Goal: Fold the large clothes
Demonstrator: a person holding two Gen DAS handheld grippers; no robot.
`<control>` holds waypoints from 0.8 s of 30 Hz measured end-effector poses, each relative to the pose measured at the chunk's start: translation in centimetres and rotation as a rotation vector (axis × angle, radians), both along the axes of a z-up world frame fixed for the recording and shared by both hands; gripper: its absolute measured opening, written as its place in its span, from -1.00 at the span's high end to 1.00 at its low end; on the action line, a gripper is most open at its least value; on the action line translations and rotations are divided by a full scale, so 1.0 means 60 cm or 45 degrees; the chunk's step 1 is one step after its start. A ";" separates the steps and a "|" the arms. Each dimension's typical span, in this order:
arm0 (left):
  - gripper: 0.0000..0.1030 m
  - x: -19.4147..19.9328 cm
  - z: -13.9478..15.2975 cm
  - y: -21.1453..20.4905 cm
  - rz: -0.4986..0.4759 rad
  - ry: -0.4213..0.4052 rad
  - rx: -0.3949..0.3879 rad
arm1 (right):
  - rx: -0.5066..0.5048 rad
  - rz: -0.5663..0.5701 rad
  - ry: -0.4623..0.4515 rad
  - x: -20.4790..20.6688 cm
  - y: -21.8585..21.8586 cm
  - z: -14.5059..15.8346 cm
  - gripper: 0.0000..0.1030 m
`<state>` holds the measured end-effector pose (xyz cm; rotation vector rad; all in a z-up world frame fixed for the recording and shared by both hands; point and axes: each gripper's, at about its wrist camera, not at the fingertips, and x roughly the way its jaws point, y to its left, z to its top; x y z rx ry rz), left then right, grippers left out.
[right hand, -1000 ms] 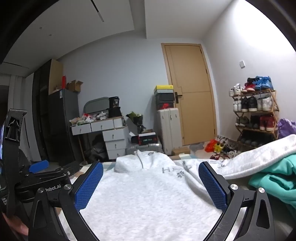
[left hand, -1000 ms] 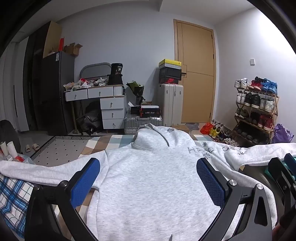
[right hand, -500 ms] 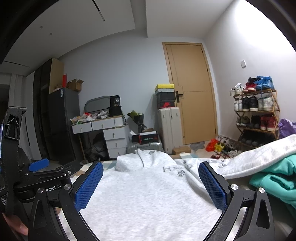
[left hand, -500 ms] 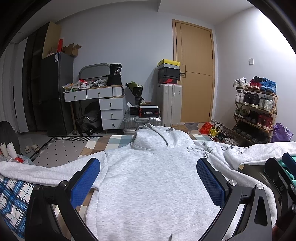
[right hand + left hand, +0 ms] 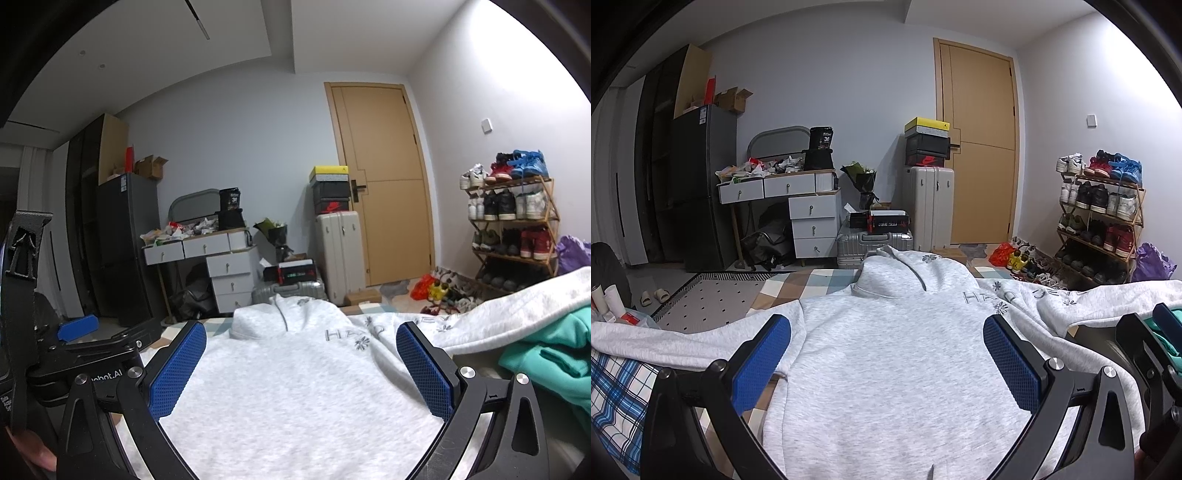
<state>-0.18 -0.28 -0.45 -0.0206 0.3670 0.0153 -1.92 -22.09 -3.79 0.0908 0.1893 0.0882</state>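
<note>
Room: a bedroom with grey walls, clutter along the far wall.
Fridge [image 5: 701,184]: dark, at far left, with cardboard boxes on top.
Desk [image 5: 783,206]: white drawers, its top piled with litter.
Suitcase [image 5: 931,206]: pale, upright beside the door, shoe boxes stacked on it.
Door [image 5: 979,147]: tan wood, shut.
Shoe rack [image 5: 1100,221]: against the right wall, full of shoes.
Plaid cloth [image 5: 617,387]: blue and white, at the near left under a sleeve.
Hoodie [image 5: 894,362]: light grey, spread flat in the middle, hood toward the far wall, sleeves stretched out to both sides, lettering on the right sleeve.
Left gripper [image 5: 886,354]: hovers low over the hoodie's body, jaws wide apart, nothing between the blue pads.
Right gripper [image 5: 301,362]: just beside the left one, also over the hoodie, jaws wide apart and empty.
Teal garment [image 5: 546,362]: crumpled at the right, touching the right sleeve.
</note>
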 end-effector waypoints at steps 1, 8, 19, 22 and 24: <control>-0.98 0.000 0.000 0.000 0.000 0.001 0.000 | 0.001 0.001 -0.001 0.000 -0.001 0.000 -1.00; -0.98 0.000 -0.001 0.002 0.001 0.006 -0.001 | 0.000 0.001 0.002 0.003 0.002 -0.001 -1.00; -0.98 0.000 -0.002 0.000 -0.003 0.005 -0.001 | -0.001 -0.001 0.004 0.003 0.004 -0.002 -1.00; -0.98 -0.001 -0.003 -0.001 -0.005 0.004 0.003 | -0.002 -0.001 0.006 0.004 0.004 -0.002 -1.00; -0.98 0.000 -0.003 -0.001 -0.007 0.005 0.000 | -0.003 -0.001 0.008 0.004 0.004 -0.002 -1.00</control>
